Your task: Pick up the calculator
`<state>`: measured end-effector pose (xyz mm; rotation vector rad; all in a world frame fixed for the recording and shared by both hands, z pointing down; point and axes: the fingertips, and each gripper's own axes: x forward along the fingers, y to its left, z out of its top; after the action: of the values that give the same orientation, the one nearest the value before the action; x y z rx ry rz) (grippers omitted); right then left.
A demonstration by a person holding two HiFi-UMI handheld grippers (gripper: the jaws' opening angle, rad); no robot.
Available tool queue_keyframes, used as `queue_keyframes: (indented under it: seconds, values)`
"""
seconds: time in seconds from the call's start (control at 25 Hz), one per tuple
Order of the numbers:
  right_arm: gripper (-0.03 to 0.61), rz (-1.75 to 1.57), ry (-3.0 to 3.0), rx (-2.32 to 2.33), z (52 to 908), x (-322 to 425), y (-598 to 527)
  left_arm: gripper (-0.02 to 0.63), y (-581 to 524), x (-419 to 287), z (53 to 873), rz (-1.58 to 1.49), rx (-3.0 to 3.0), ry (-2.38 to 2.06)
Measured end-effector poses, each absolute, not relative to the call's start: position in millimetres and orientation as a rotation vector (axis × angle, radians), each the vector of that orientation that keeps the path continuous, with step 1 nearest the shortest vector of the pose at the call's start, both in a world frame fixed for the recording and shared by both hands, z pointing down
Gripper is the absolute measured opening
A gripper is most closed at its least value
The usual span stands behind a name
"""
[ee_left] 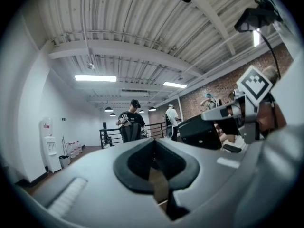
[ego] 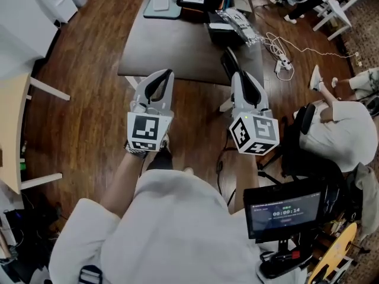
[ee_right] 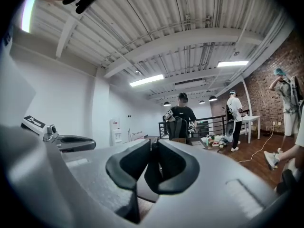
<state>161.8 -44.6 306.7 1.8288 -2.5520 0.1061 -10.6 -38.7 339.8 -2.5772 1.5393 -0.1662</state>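
Holding left gripper [ego: 167, 74] and right gripper [ego: 237, 76] level, just short of table [ego: 177, 46] near edge, both jaws together, empty, likely because nothing is within reach. We are failing to single out calculator among clutter [ego: 228, 22] at far end.

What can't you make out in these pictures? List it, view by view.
1. Calculator: head view, the things on the table are too small to tell which is it.
2. Table top: both gripper views, hidden behind the bodies of the left gripper and right gripper.
3. Table's far end: head view, cut off by the top edge.
4. Print on the screen: head view, too small to read.
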Motion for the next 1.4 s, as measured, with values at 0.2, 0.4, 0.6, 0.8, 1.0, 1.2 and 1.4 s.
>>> queue_keyframes:
  seconds: [0.2,0.4,0.6,0.8,1.0,1.2,1.4]
  values:
    - [0.051,0.129,-2.580,1.783,318,196,28,0.004,39,23,356,-0.207,-2.571,1.590]
    - [0.051,0.173,-2.588,1.770,330,212,62,0.005,74,35,354,-0.230,-2.548,1.592]
    - [0.051,0.160,-2.613,1.756,322,203,72,0.003,85,29,345,-0.223,-2.529,1.589]
    - [0.051,0.136,-2.626,1.756,311,192,85,0.005,92,21,340,-0.192,-2.539,1.586]
    - [0.051,0.136,-2.607,1.771,311,181,92,0.005,93,9,337,-0.169,-2.550,1.577]
    - [0.051,0.123,-2.582,1.787,312,174,95,0.005,91,4,334,-0.153,-2.557,1.549]
    - [0.051,0.122,-2.560,1.798,314,171,95,0.005,90,6,332,-0.148,-2.563,1.521]
